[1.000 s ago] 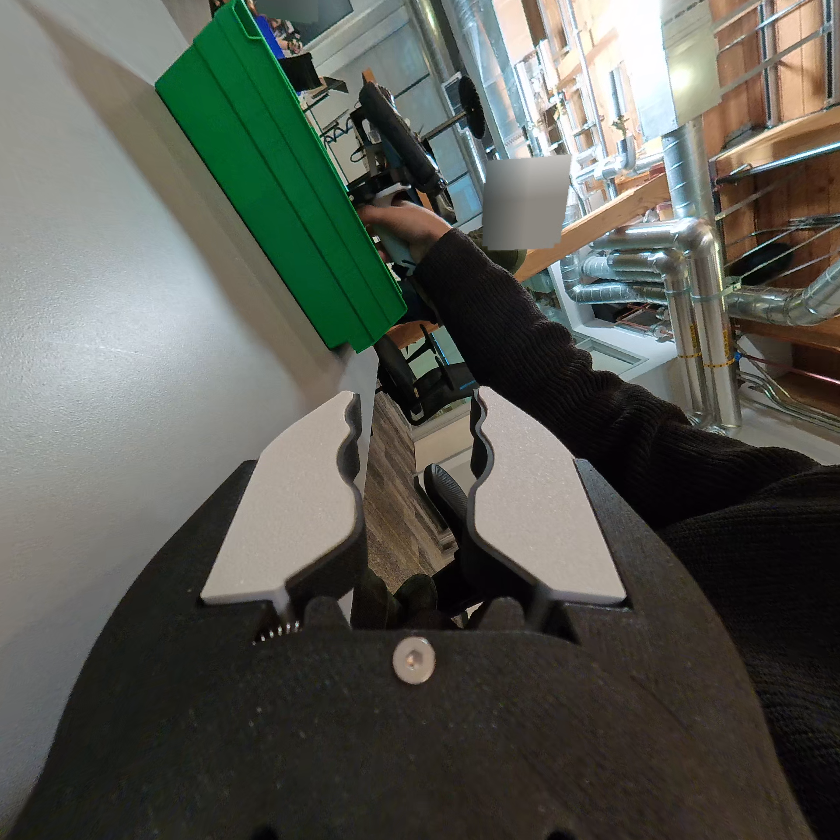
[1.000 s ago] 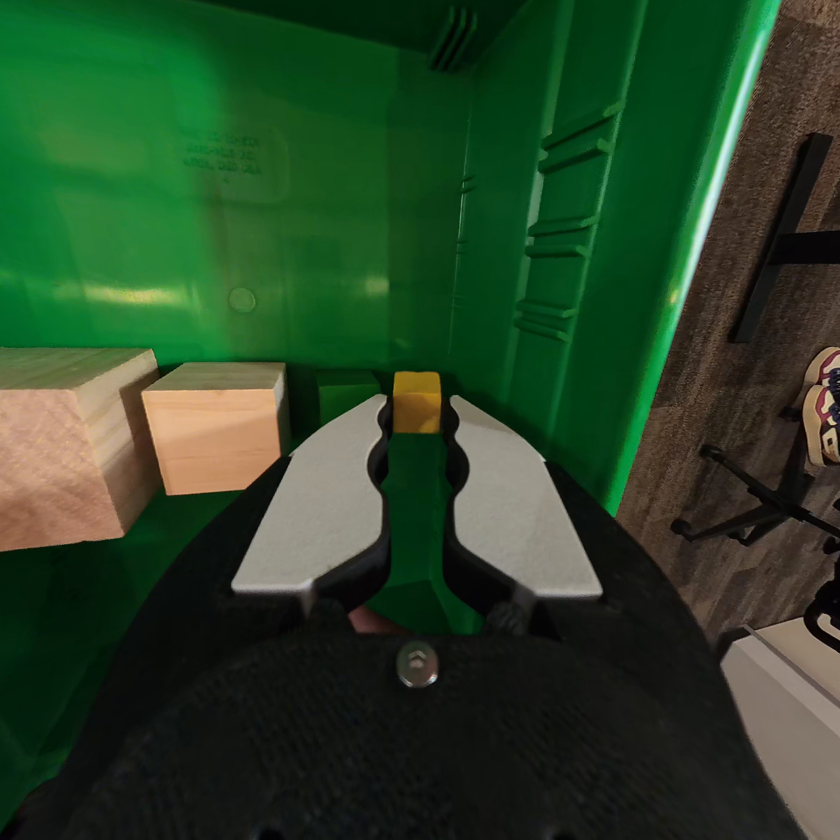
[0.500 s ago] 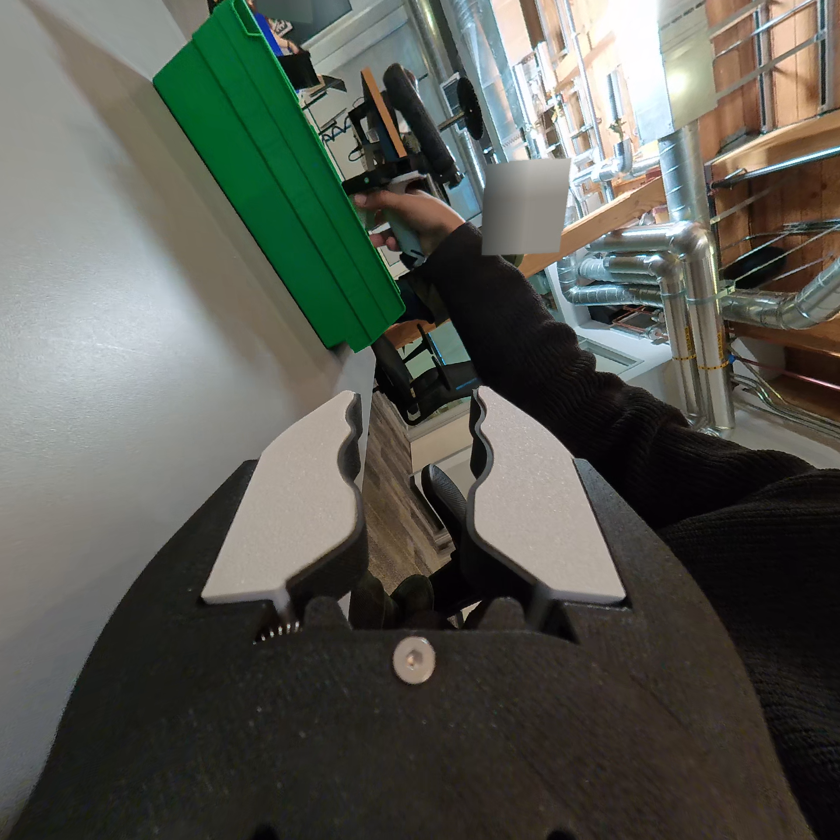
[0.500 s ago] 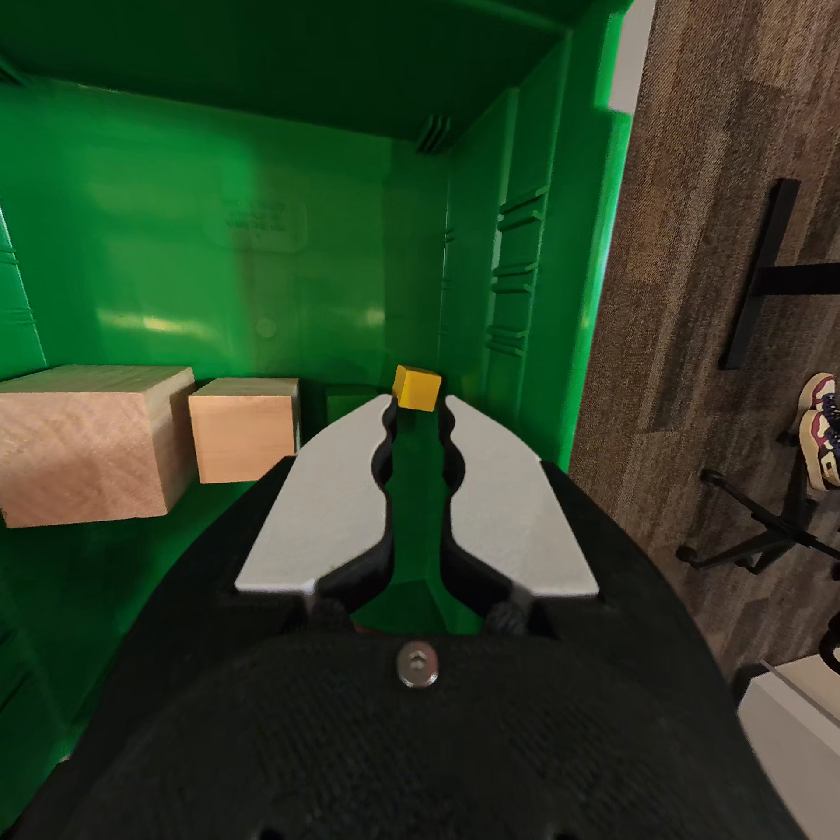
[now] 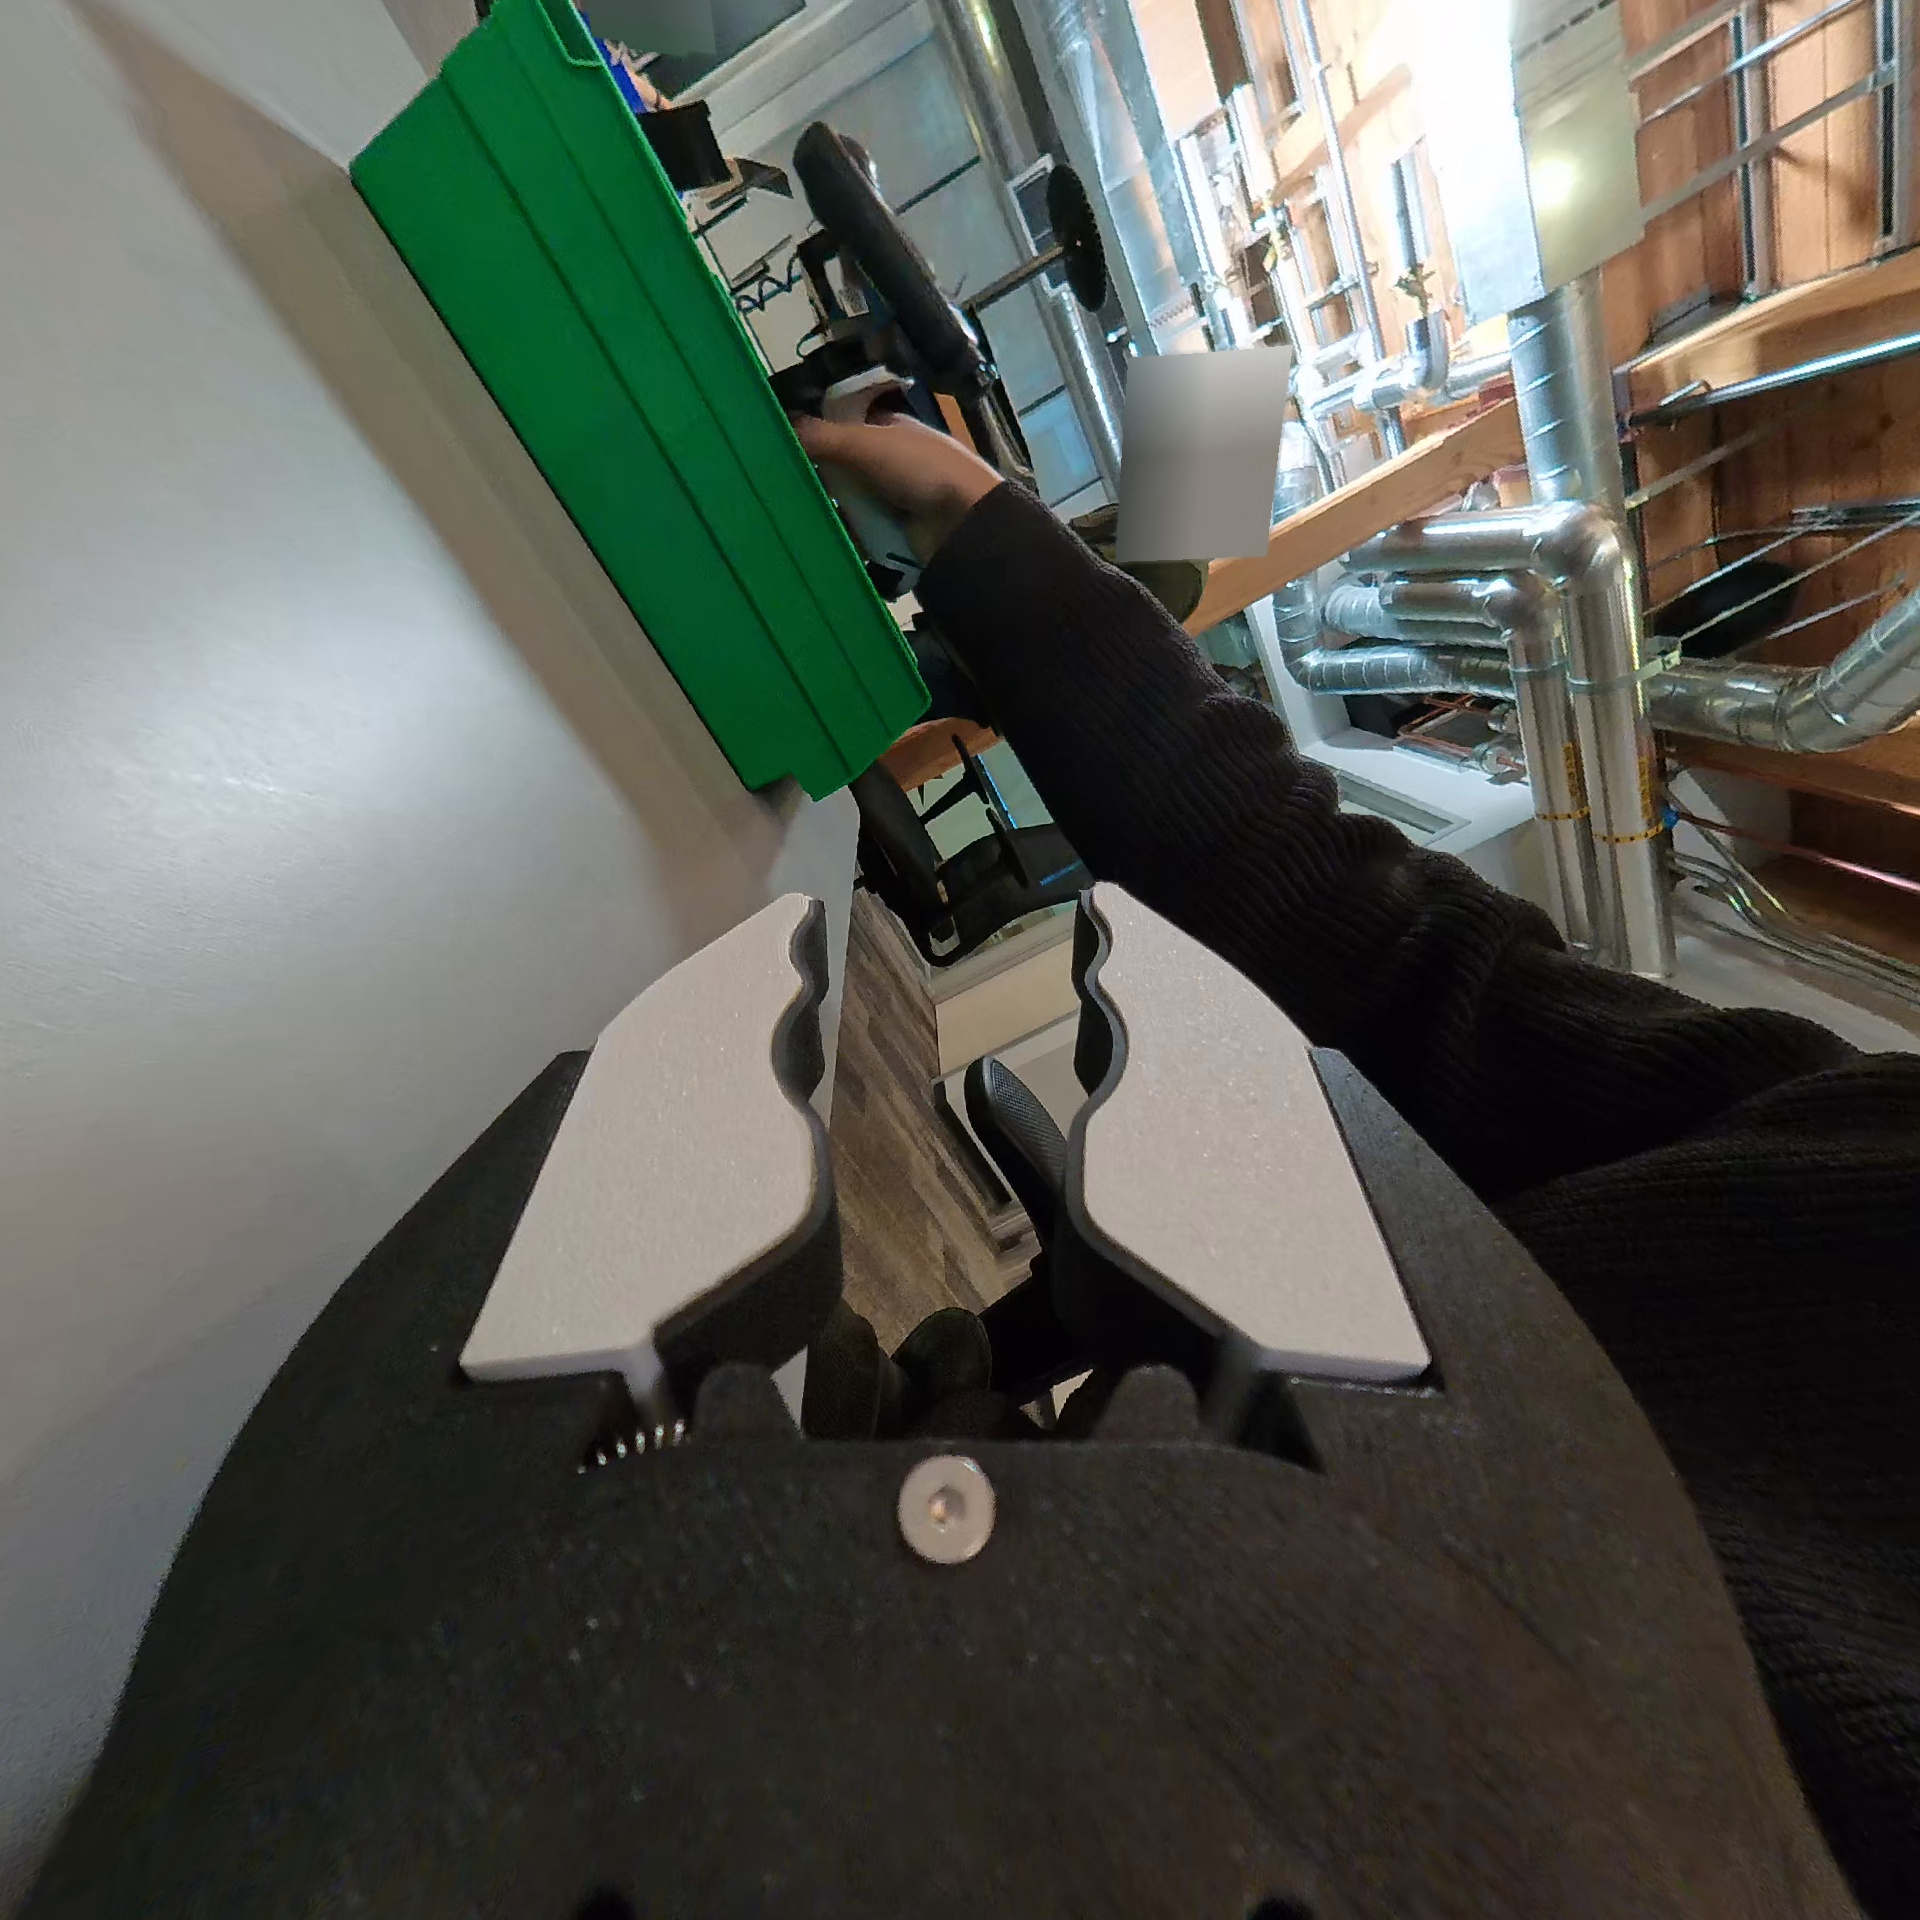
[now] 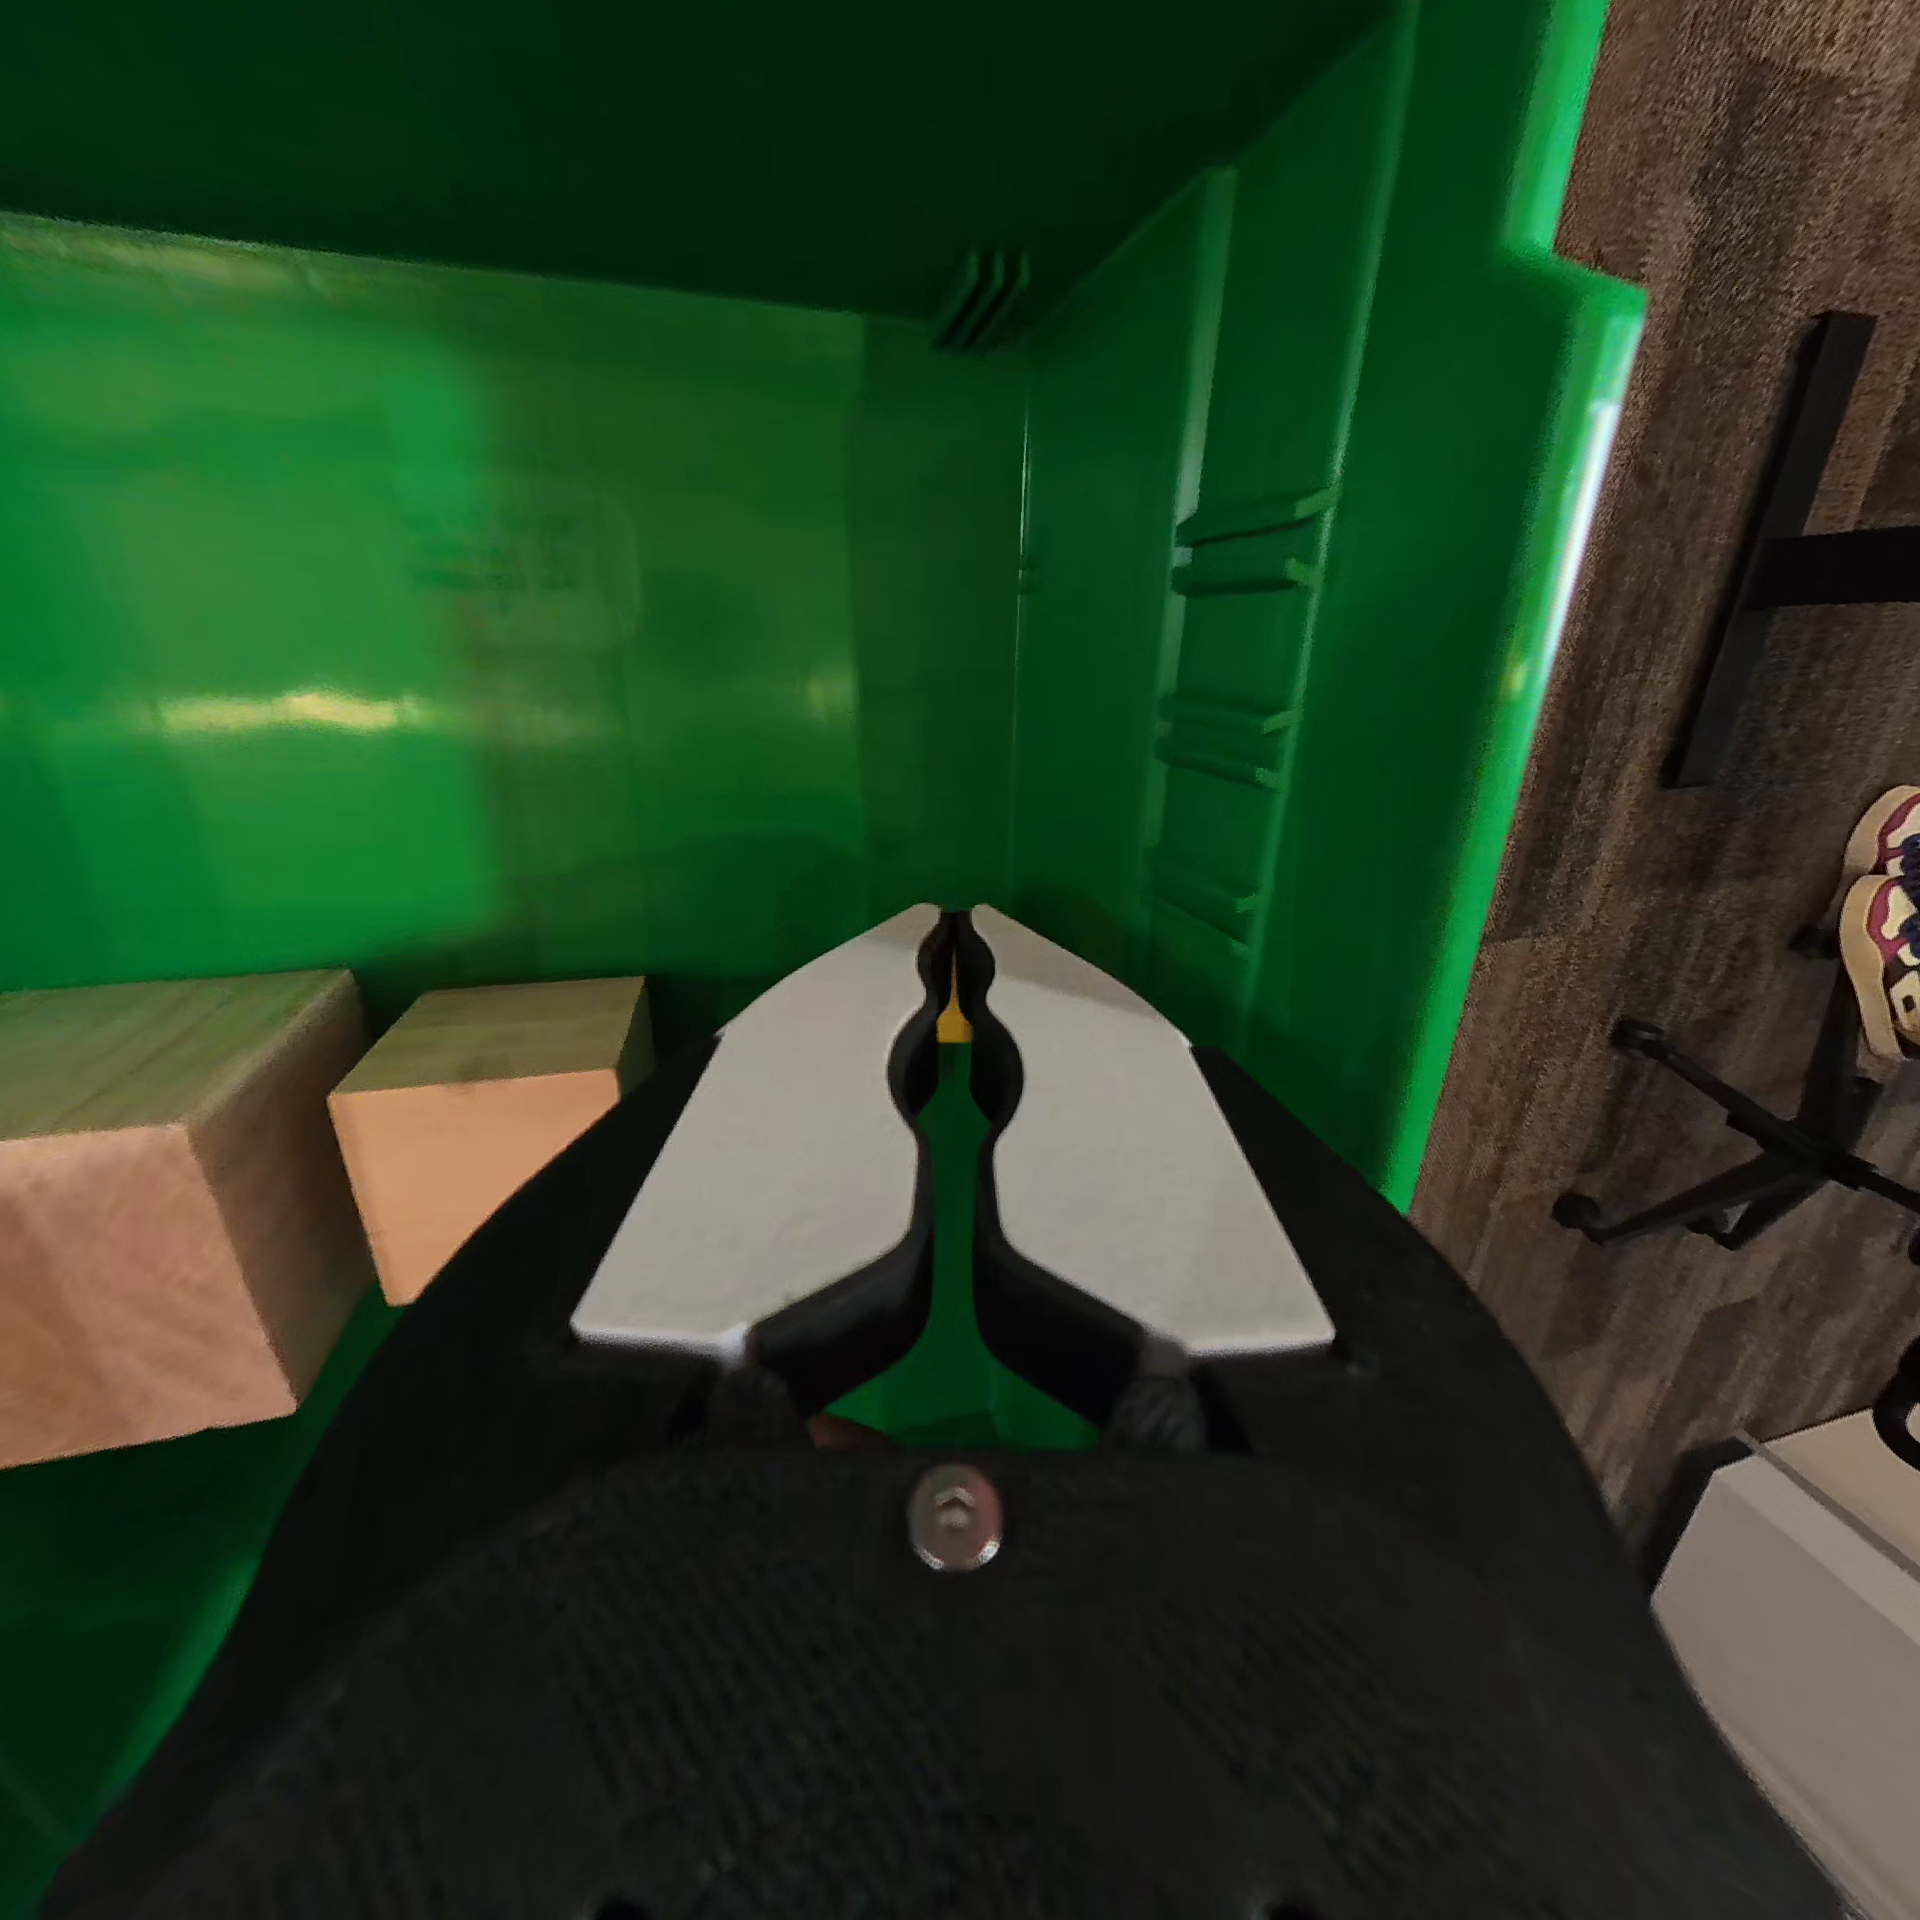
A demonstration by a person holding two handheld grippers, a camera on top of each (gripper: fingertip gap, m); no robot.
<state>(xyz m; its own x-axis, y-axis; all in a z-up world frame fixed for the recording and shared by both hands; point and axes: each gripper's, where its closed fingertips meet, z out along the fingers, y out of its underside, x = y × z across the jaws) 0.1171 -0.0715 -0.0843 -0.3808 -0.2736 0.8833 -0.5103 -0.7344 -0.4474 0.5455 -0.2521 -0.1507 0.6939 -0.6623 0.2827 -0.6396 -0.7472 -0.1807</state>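
My right gripper (image 6: 954, 916) is inside the green bin (image 6: 520, 623), near its right wall, with its jaws closed almost tip to tip. A thin sliver of the small yellow block (image 6: 953, 1023) shows through the slit between the fingers. I cannot tell whether it is gripped. Two bare wooden blocks lie to the left, a large one (image 6: 135, 1195) and a smaller one (image 6: 488, 1101). My left gripper (image 5: 951, 920) is open and empty, held beside the white table (image 5: 260, 831). From there I see the bin (image 5: 623, 416) and a hand holding the right gripper (image 5: 883, 281) in it.
A black-sleeved arm (image 5: 1299, 831) crosses in front of my left gripper. Brown carpet (image 6: 1714, 520), a black chair base (image 6: 1766, 1164), shoes (image 6: 1886, 914) and a white cabinet (image 6: 1818, 1662) lie right of the bin. Metal pipes (image 5: 1558, 623) stand beyond.
My right gripper has closed and pushed forward over the yellow block, which now shows only as a sliver. The small green block is hidden. My left gripper has barely moved.
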